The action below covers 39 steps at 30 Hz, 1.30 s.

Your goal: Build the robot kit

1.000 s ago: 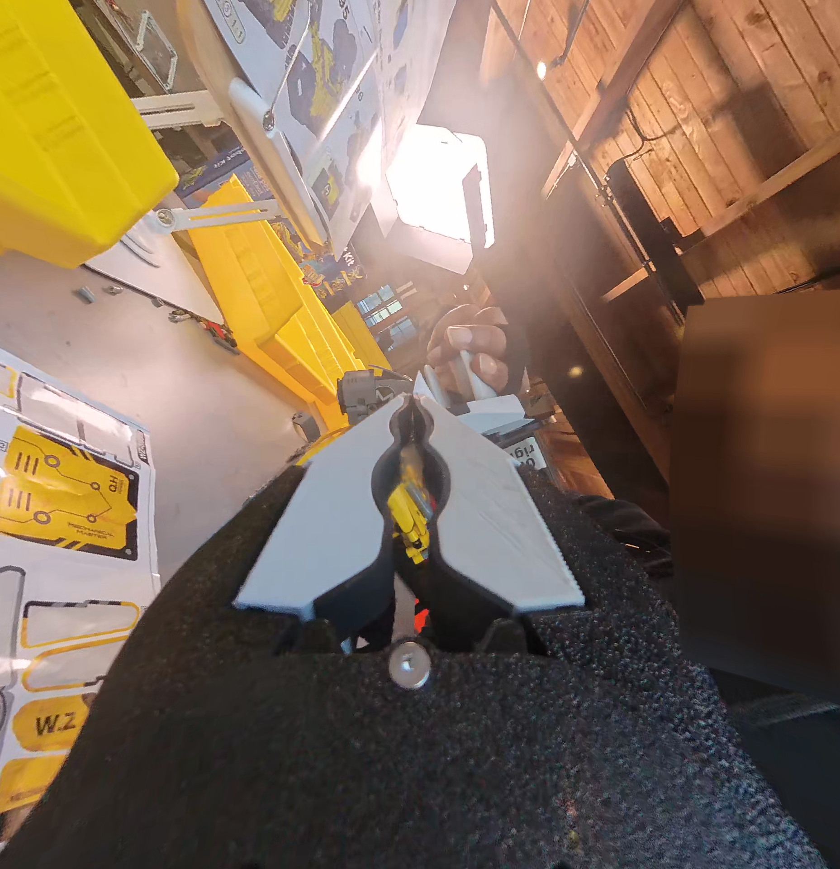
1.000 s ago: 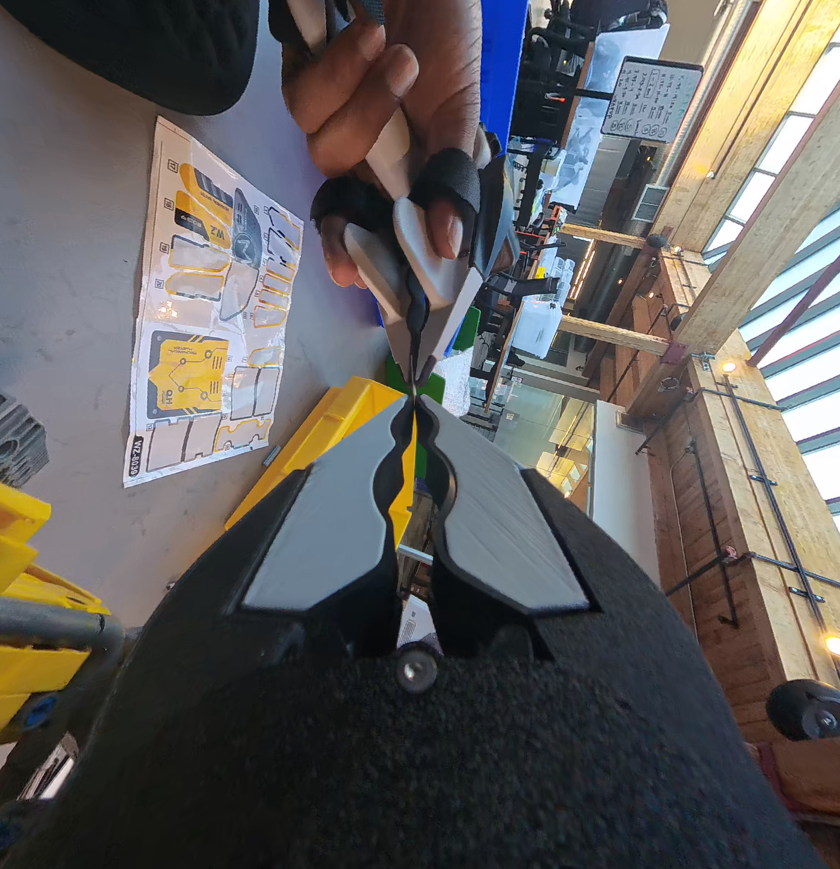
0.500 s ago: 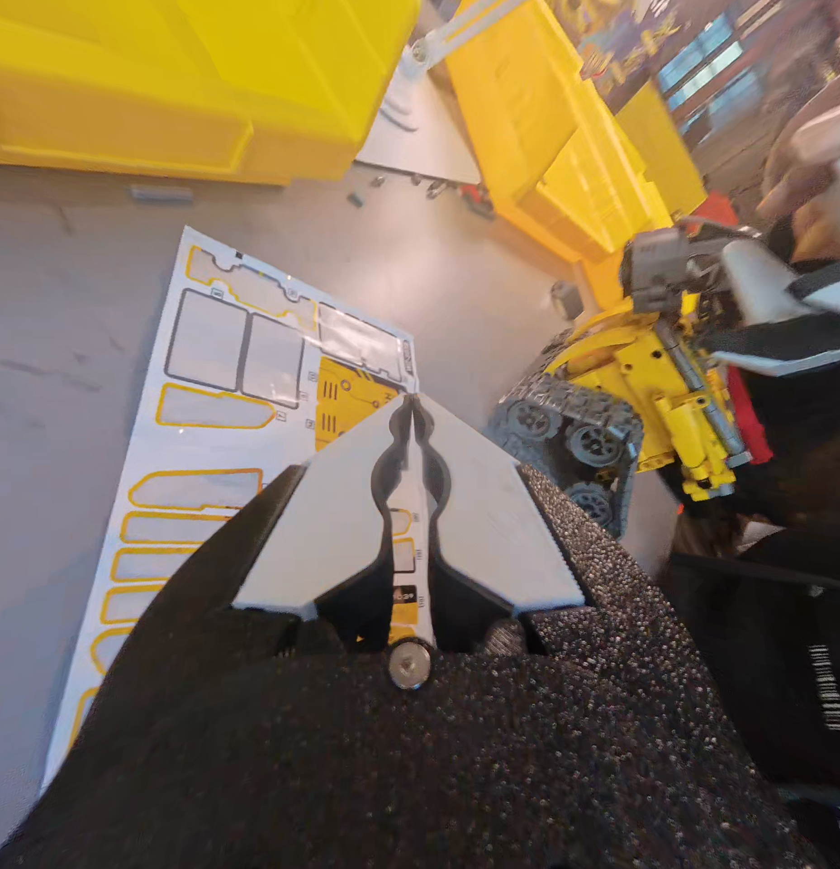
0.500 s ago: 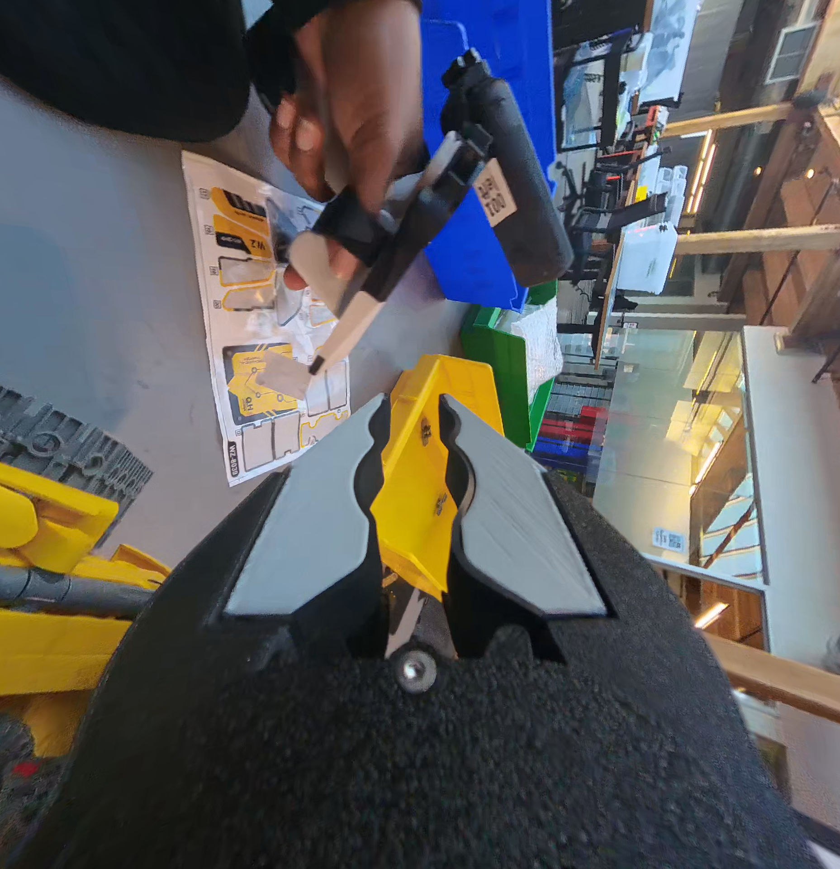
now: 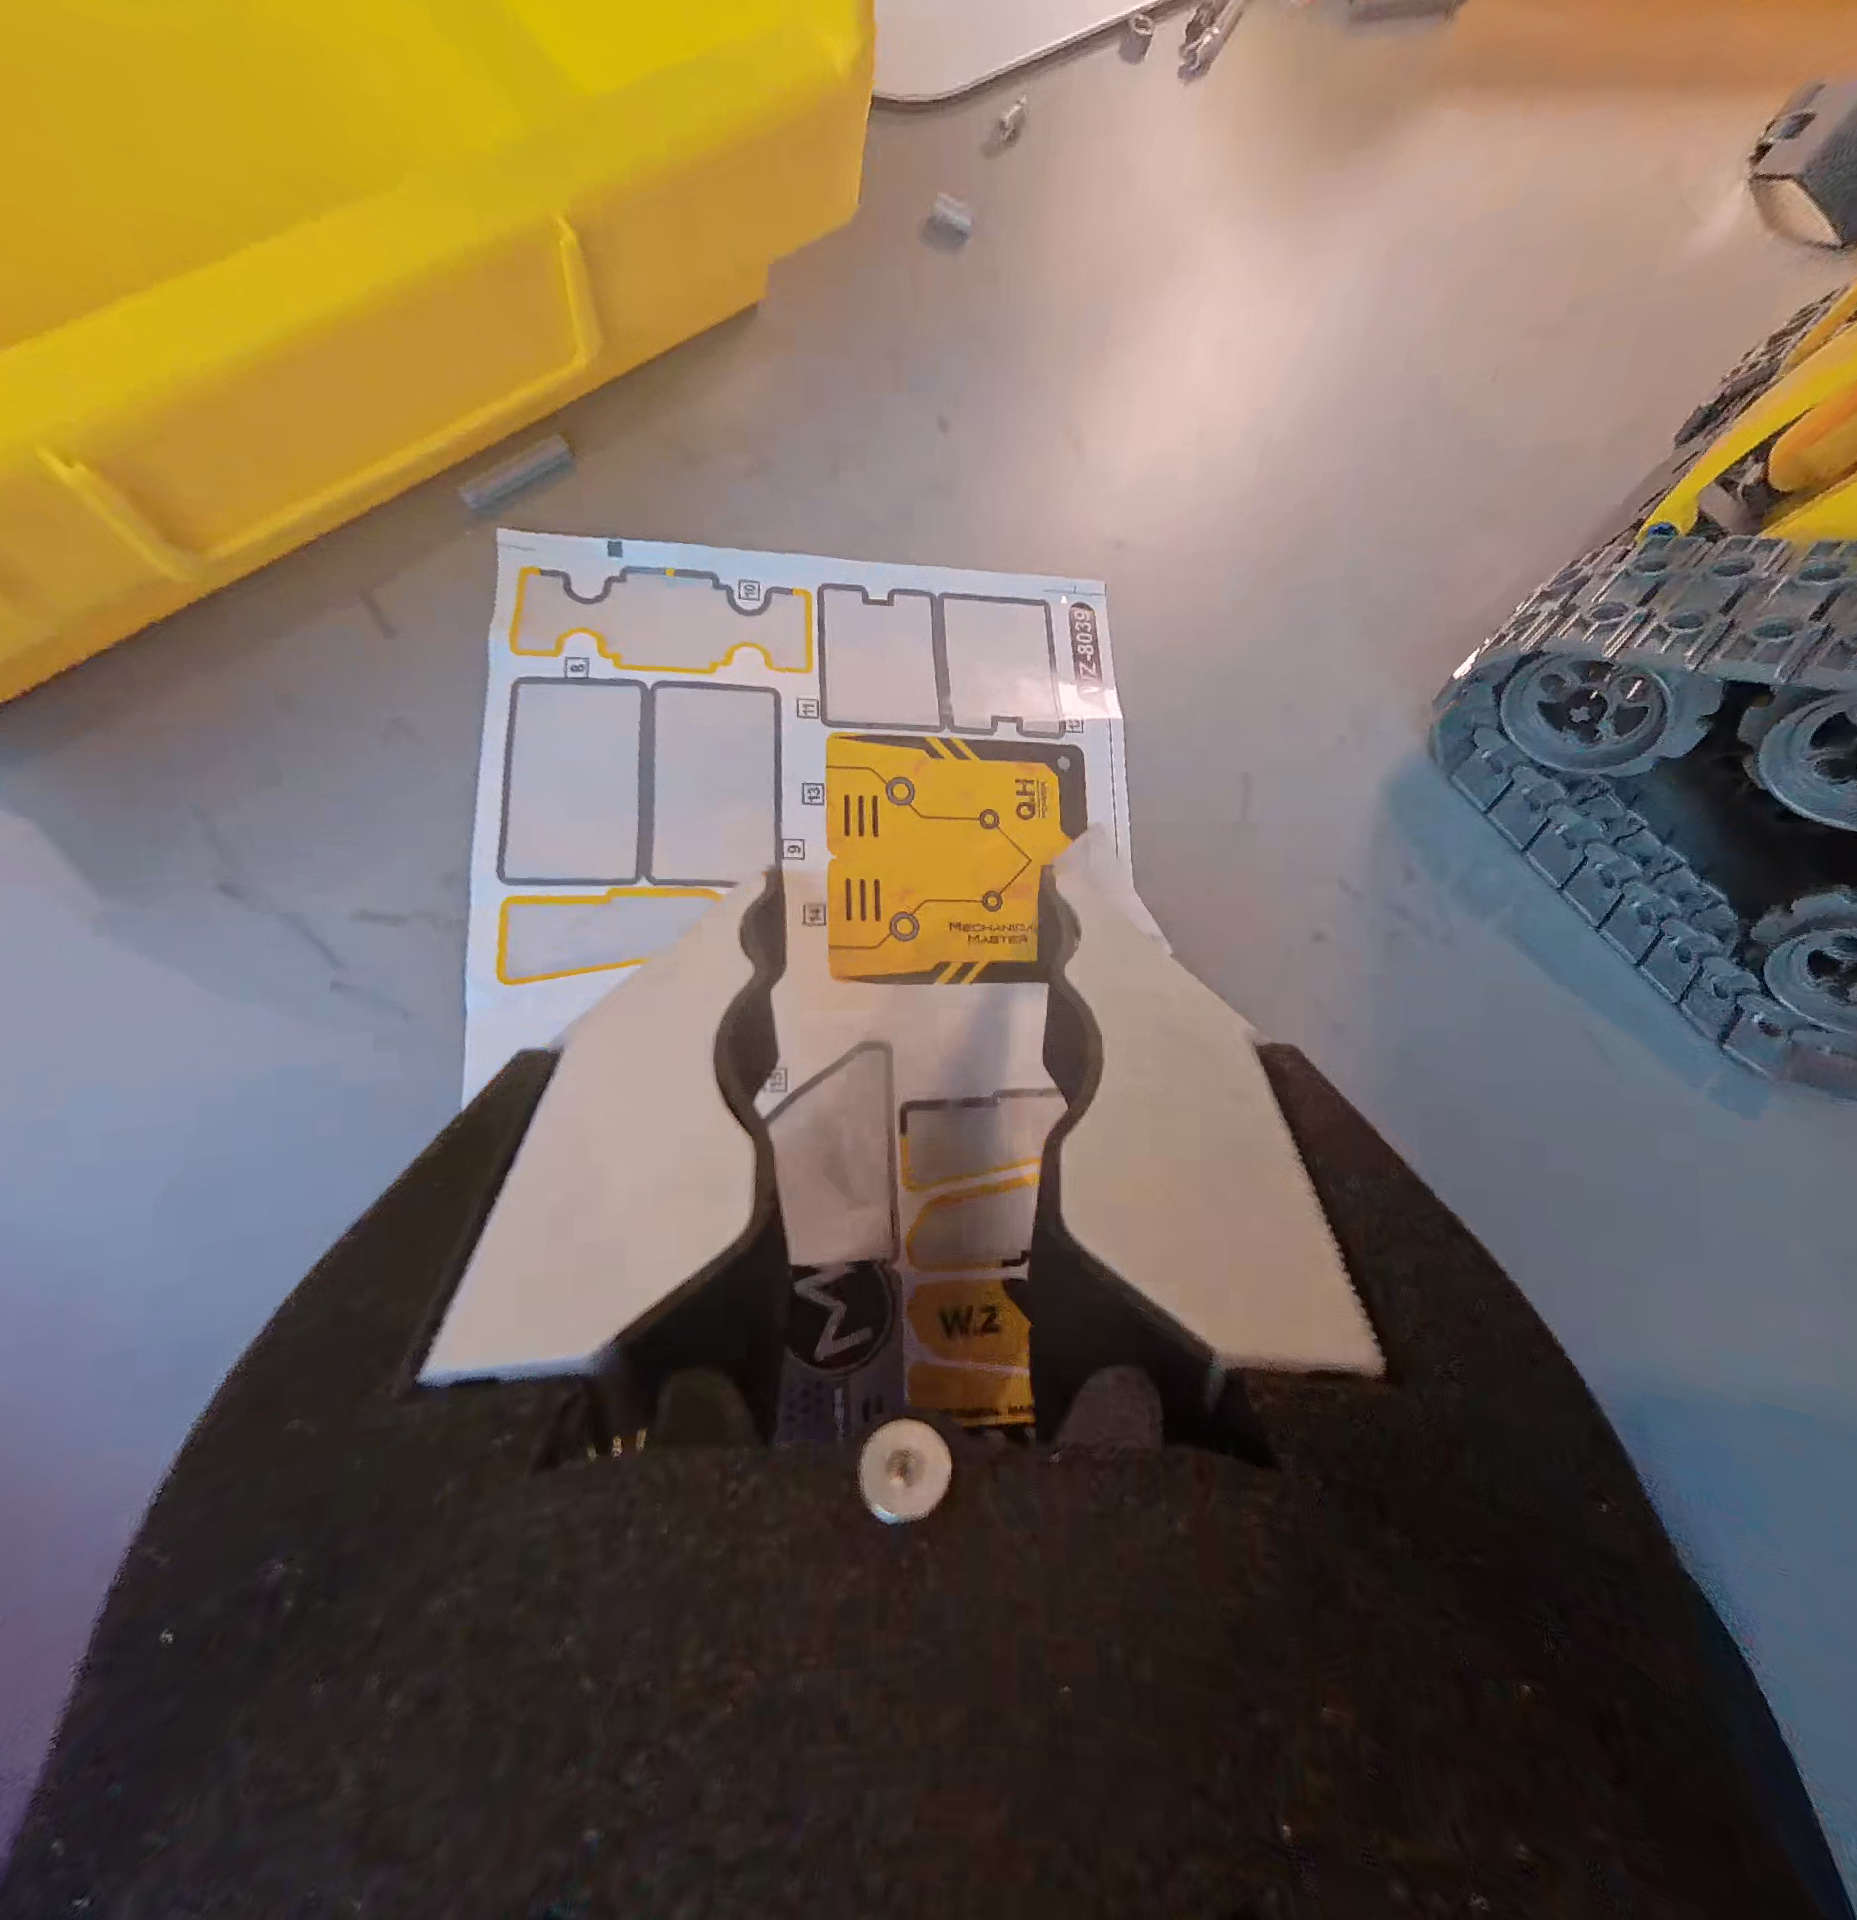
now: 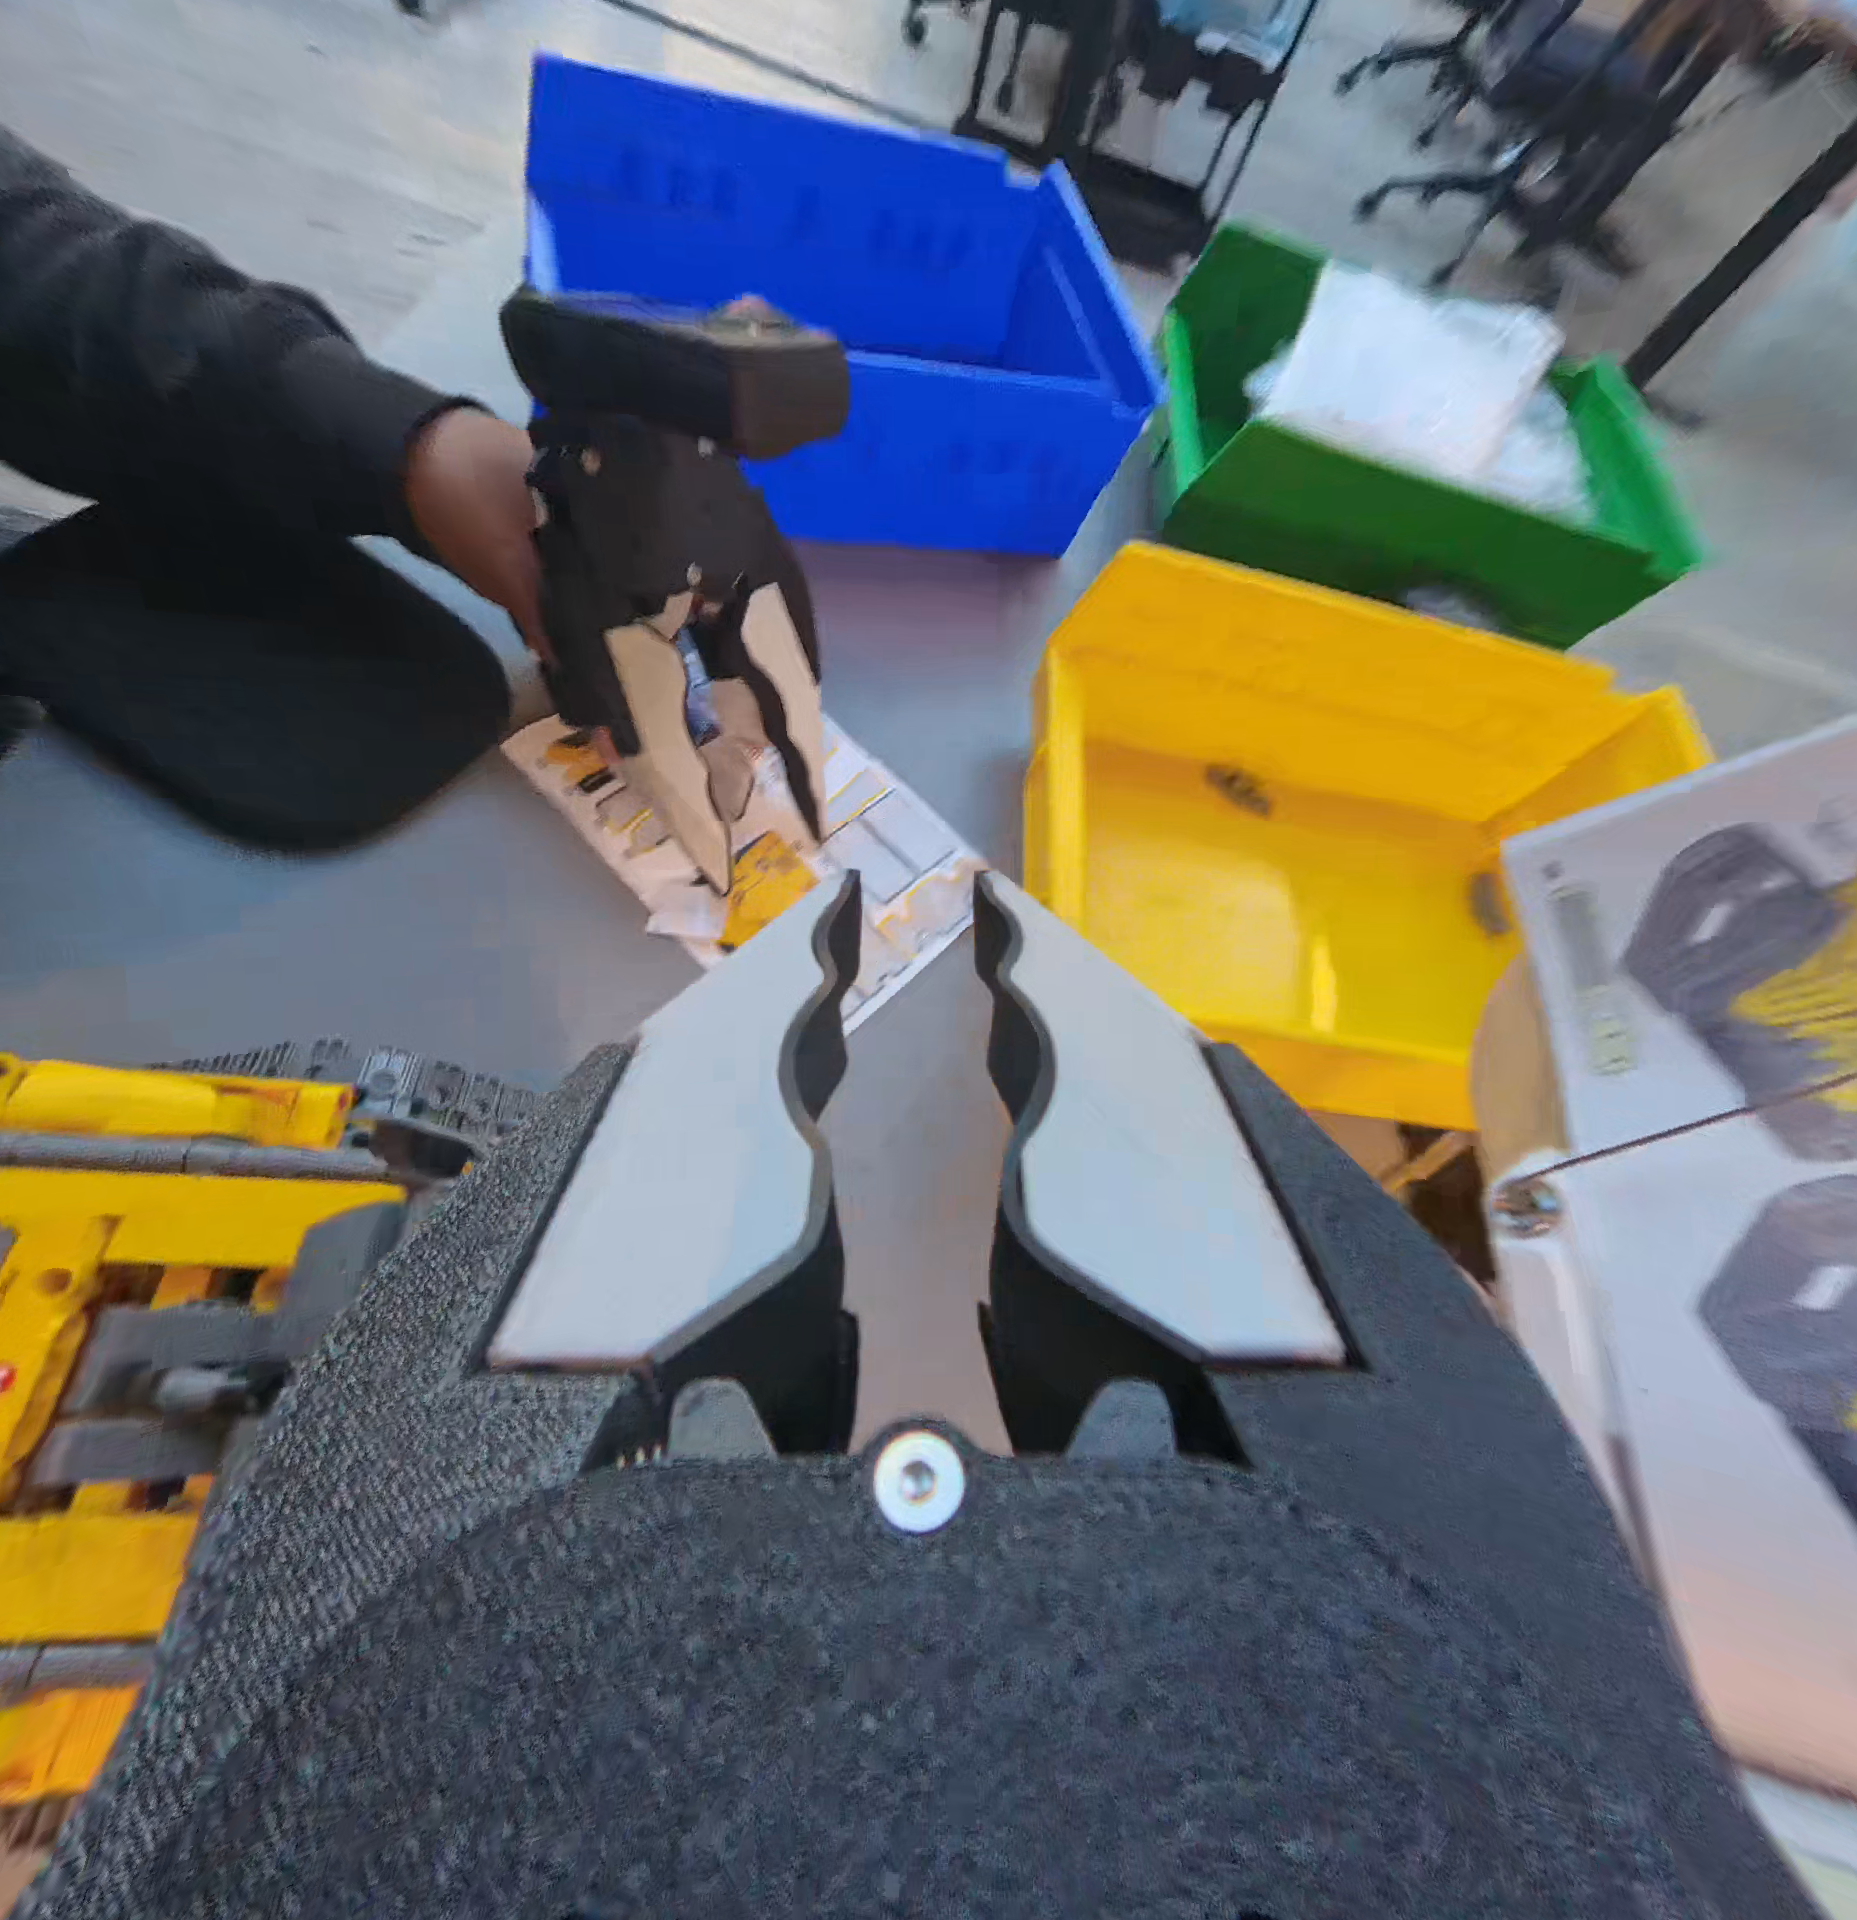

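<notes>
Left gripper [image 5: 924,862]: spread, holding nothing, fingers straddling the large yellow sticker on the sticker sheet [image 5: 581,779]. The right wrist view shows one fingertip down at the sheet, but contact cannot be confirmed. Half a second ago this gripper was pressed together above the same sheet; it has since opened and squared up to it. Right gripper [image 6: 916,883]: also spread and empty, and wider than half a second ago, with its tips just short of the sheet's corner and apart from it. One sheet lies flat on the grey surface [image 5: 1215,416]. One tracked yellow model [image 5: 1682,748] stands beside the sheet. Two loose grey pieces [image 5: 516,486] lie just beyond the sheet. Farther from the sheet stand three bins: one yellow bin [image 5: 332,312], one blue bin [image 6: 851,312] and one green bin [image 6: 1423,499]. One printed box [image 6: 1734,1143] lies to the side of the yellow bin.
</notes>
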Motion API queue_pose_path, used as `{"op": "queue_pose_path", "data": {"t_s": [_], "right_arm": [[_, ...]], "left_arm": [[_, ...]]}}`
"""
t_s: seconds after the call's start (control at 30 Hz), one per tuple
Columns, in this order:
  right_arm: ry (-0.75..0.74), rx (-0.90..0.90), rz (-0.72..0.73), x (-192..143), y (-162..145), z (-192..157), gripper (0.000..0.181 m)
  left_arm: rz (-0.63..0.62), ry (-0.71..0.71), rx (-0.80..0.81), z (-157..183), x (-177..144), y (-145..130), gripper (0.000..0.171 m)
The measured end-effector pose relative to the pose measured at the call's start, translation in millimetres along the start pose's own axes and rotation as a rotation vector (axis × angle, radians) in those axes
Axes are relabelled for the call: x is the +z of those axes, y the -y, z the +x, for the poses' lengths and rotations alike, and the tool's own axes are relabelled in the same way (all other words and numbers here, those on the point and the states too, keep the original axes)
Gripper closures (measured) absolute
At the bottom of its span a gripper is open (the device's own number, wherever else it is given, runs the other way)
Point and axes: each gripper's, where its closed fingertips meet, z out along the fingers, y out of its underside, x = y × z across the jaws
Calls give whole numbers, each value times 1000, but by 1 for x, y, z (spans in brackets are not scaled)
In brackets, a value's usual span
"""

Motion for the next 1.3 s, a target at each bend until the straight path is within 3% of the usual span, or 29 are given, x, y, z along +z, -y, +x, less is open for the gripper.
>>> {"op": "queue_pose_path", "data": {"t_s": [0.2, 0.43, 0.93, 1.13, 1.3], "right_arm": [[305, 128, -68, 48, -61, -24, 177], [409, 72, -177, 101, -102, -54, 181], [381, 63, -306, 119, -121, -50, 181], [388, 109, -364, 119, -123, -50, 181], [401, 81, -362, 114, -122, -50, 181]], "left_arm": [[14, -34, -22, 0, 12, 23, 125], [-19, -34, -13, -2, 28, 28, 126], [-12, -47, -17, -2, 32, 28, 126], [44, -81, -90, -8, 19, 33, 124], [19, -66, -93, -12, 22, 24, 124]]}}
